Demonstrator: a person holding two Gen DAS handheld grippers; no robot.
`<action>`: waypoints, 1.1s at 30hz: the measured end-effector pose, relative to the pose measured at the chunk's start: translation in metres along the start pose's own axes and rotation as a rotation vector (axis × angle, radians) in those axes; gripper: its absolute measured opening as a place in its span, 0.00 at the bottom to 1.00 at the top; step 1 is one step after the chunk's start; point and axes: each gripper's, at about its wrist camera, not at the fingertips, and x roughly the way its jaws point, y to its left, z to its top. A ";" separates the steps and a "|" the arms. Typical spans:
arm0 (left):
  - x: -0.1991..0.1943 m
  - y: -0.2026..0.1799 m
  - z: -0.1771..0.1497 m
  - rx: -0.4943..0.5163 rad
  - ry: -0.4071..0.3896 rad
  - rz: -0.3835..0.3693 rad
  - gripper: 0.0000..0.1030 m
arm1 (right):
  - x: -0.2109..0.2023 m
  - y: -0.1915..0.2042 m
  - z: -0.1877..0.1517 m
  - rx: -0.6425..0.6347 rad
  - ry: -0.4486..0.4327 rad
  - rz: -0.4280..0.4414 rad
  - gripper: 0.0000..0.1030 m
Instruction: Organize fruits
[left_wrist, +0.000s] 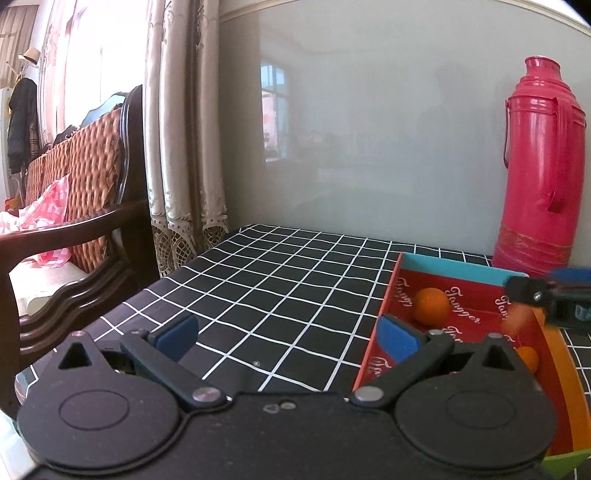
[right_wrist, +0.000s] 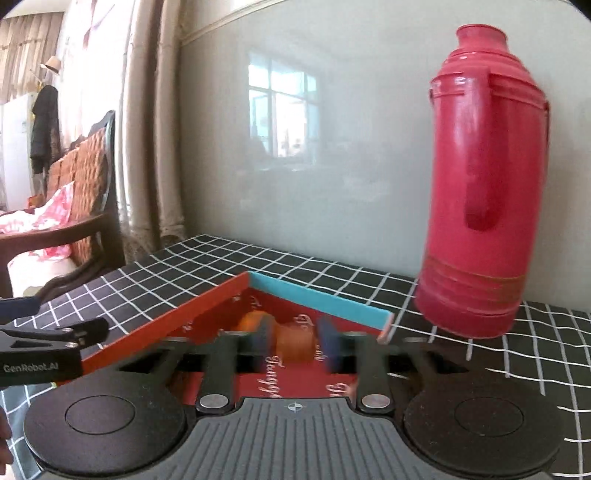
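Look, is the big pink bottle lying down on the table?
No, the pink thermos stands upright on the checkered tablecloth, just behind the red box.

Glossy plastic thermos (right_wrist: 484, 184), matt checked cloth (left_wrist: 280, 280), glossy printed cardboard tray (right_wrist: 317, 299), polished wooden chair (left_wrist: 74, 229).

— What stands behind the table (left_wrist: 280, 280) with the black, white-gridded cloth?

— A pale grey glossy wall (left_wrist: 369, 129), close against the table's far edge, with a bright window mirrored in it.

— And to the table's left?

— Beige patterned curtains (left_wrist: 177, 147) hang just beside it, daylight glowing through. Past them stands a dark wooden bench (left_wrist: 74, 236) with a woven orange-brown back. Farther off, a hat (left_wrist: 30, 56) tops a rack above a dark coat (left_wrist: 20, 122).
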 end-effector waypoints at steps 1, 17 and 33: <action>0.000 0.001 0.000 -0.001 0.000 0.001 0.94 | -0.003 0.000 -0.001 0.004 -0.050 -0.012 1.00; -0.055 -0.014 0.000 -0.022 -0.036 -0.091 0.94 | -0.079 -0.019 -0.008 0.089 -0.193 -0.096 1.00; -0.202 -0.031 -0.051 0.028 -0.158 -0.229 0.94 | -0.272 0.008 -0.099 0.028 -0.122 -0.303 1.00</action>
